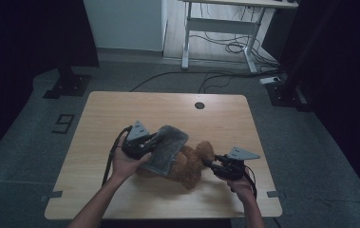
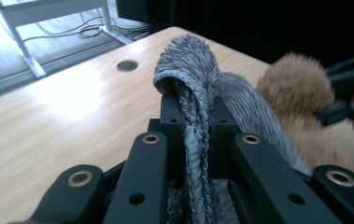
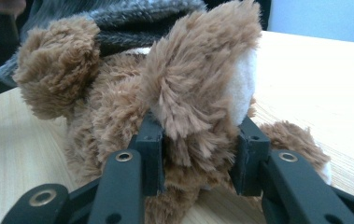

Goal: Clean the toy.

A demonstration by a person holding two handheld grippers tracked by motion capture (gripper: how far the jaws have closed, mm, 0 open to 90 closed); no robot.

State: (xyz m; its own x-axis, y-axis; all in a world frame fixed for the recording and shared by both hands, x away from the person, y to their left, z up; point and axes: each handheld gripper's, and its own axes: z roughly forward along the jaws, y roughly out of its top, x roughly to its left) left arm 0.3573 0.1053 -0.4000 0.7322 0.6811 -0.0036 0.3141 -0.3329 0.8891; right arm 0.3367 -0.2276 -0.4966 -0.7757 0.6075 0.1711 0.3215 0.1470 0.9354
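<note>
The work in hand looks like covering or wrapping a brown plush teddy bear (image 1: 189, 164) with a grey knitted cloth (image 1: 167, 148), and it seems to be about midway: both things are gripped, but the cloth lies over only part of the toy. The bear lies on the desk (image 1: 120, 109) toward the near edge, a little right of the middle, between the two hands. The left gripper (image 1: 150, 142) has its jaws drawn nearly together on a doubled fold of the cloth and holds it raised, so the cloth slopes down over the bear's left part; the bear's head end toward the right is bare. The right gripper (image 1: 212, 162) has its jaws narrowed onto a fluffy limb or ear of the bear, with the pile bulging between the pads, apparently to steady it. Left to do, as I judge it, is drawing the cloth across the rest of the toy and letting go. The high view gives the layout: the desk's far edge with its cable hole (image 1: 199, 105), and the two hands on either side of the bear. The left gripper view adds the pinched fold (image 2: 194, 116) standing up between the jaws, ribbed edge on. The right gripper view adds the pale inner patch (image 3: 243, 84) of the gripped part and the cloth (image 3: 132, 18) draped behind the bear.
</note>
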